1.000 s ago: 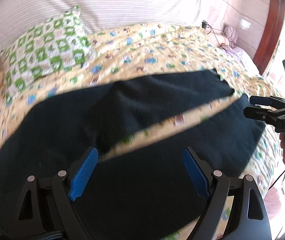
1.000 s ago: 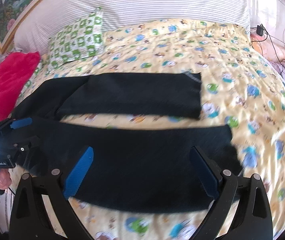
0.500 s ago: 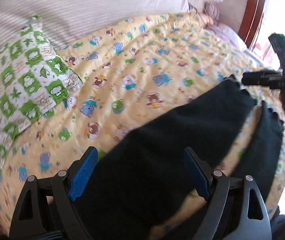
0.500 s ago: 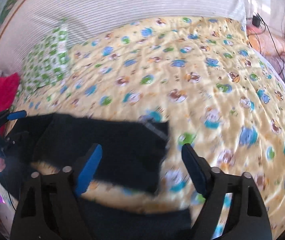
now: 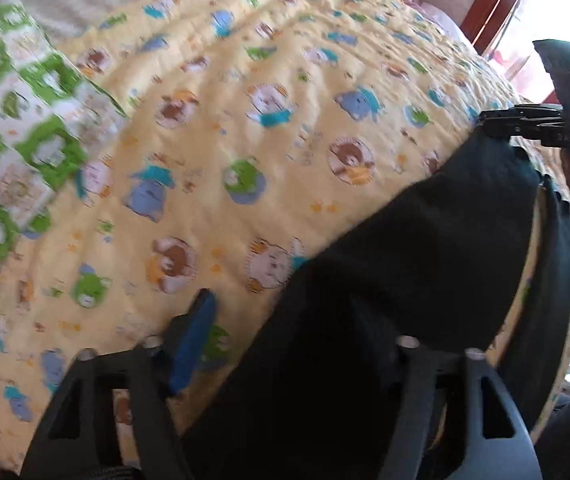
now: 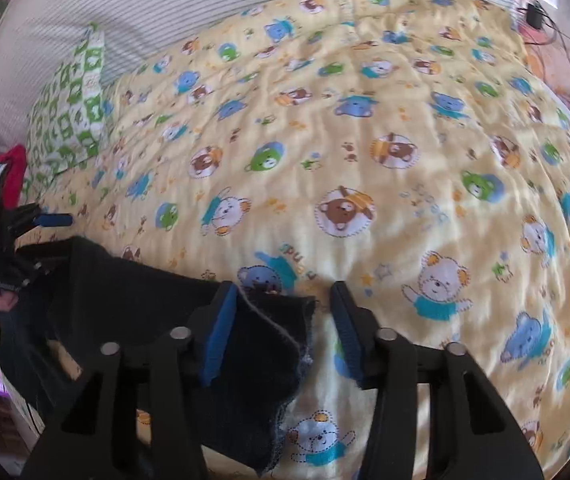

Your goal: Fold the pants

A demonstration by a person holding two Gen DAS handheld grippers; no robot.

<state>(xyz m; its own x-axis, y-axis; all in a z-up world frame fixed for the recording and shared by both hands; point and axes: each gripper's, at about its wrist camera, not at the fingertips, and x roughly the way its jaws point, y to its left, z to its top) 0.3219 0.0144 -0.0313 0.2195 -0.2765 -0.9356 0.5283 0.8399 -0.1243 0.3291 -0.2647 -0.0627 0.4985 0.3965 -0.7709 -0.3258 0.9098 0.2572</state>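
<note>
Now pants [image 6: 261, 344] between right gripper [image 6: 283, 334] fingers.

Since 1 s ago: both grippers moved in from above the near leg to the far leg of the dark, soft-fabric pants [image 5: 425, 264]. Left gripper [image 5: 281, 344] now at the waist end, cloth covering its right finger. Right gripper [image 6: 281, 328] at the hem [image 6: 277, 320], jaws narrower than before. Far leg has shifted toward the near leg; the gap between them is narrower.
</note>
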